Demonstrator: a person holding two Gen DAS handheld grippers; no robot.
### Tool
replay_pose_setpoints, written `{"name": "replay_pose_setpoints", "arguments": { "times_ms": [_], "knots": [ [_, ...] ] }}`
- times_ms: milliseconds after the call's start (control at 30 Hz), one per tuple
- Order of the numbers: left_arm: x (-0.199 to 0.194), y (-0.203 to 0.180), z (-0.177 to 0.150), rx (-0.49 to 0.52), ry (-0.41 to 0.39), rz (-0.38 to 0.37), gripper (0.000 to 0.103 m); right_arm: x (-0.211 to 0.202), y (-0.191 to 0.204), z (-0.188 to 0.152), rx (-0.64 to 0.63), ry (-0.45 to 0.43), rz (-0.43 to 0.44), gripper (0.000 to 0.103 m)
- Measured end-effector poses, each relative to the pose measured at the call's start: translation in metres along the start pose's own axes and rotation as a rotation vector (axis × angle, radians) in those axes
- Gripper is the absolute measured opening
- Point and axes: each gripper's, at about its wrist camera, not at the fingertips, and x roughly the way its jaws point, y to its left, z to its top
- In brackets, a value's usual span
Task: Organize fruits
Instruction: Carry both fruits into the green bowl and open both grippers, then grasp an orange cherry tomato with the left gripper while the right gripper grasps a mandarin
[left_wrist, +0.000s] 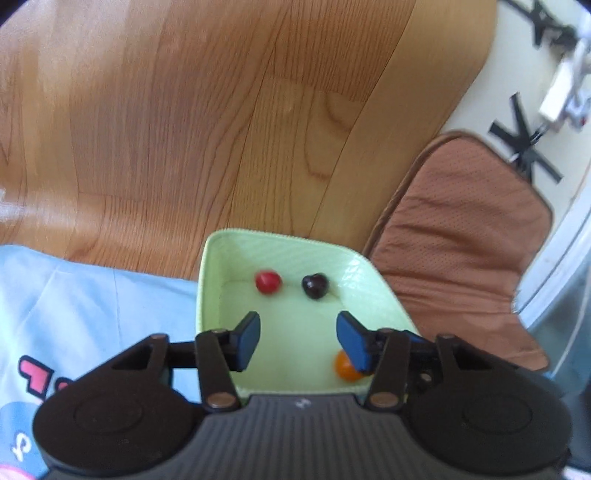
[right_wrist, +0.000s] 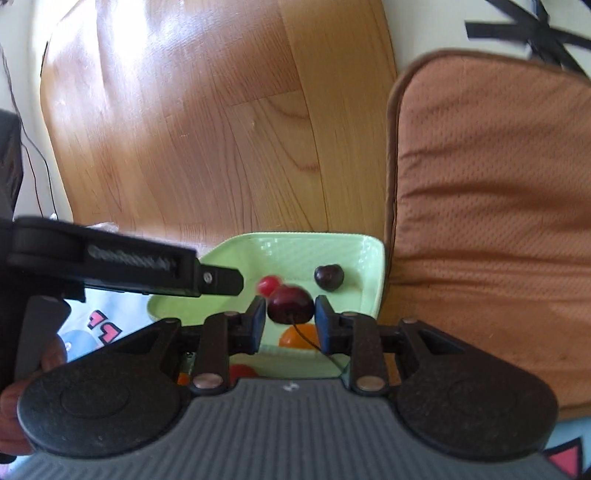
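hand-held gripper (right_wrist: 290, 320) flanking dark cherry (right_wrist: 290, 304)

Both fisheye views ride low behind their own tongs, looking forward and downward, close over the green tray (left_wrist: 218, 258) on the wooden floor (left_wrist: 184, 129). The right view sits nearer the brown cushion (right_wrist: 498, 203). Both share the tray (right_wrist: 373, 280), floor and cushion.

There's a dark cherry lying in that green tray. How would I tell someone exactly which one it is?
Find the pale green tray on the wooden floor, beside the brown cushion. Along its far wall lie two small fruits: a bright red one and, nearer the cushion, the dark cherry. It is almost black, unlike the red fruit and the orange one at the near edge.
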Motion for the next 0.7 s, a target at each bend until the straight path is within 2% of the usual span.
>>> {"name": "replay_pose_setpoints", "arguments": {
  "times_ms": [33, 167, 233, 300, 367, 433, 500, 567, 700],
  "knots": [
    [-0.011, 0.002, -0.001, -0.010, -0.015, -0.010, 0.050, -0.005, -0.002, 0.002, 0.008, -0.019, 0.002, 0.048],
    [-0.065, 0.016, -0.020, -0.093, -0.081, -0.073, 0.053, -0.028, -0.005, 0.018, 0.034, -0.062, 0.022, 0.048],
    [-0.093, 0.020, -0.040, -0.097, -0.112, -0.080, 0.055, -0.045, -0.005, 0.018, 0.047, -0.071, 0.046, 0.048],
    [-0.113, 0.018, -0.066, -0.056, -0.126, -0.047, 0.055, -0.058, -0.003, 0.013, 0.042, -0.060, 0.070, 0.047],
    [-0.123, 0.011, -0.093, 0.013, -0.116, 0.001, 0.055, -0.065, -0.003, 0.005, 0.046, -0.021, 0.088, 0.042],
    [-0.130, 0.005, -0.116, 0.073, -0.093, 0.016, 0.054, -0.066, -0.007, -0.005, 0.088, 0.039, 0.096, 0.018],
    [-0.132, -0.002, -0.131, 0.119, -0.076, 0.018, 0.054, -0.065, -0.011, -0.015, 0.138, 0.090, 0.087, 0.016],
    [-0.130, -0.007, -0.139, 0.153, -0.075, 0.060, 0.054, -0.067, -0.008, -0.024, 0.164, 0.118, 0.097, 0.016],
    [-0.115, -0.015, -0.141, 0.215, -0.059, 0.152, 0.055, -0.073, 0.016, -0.033, 0.100, 0.121, 0.117, 0.021]
  ]
}}
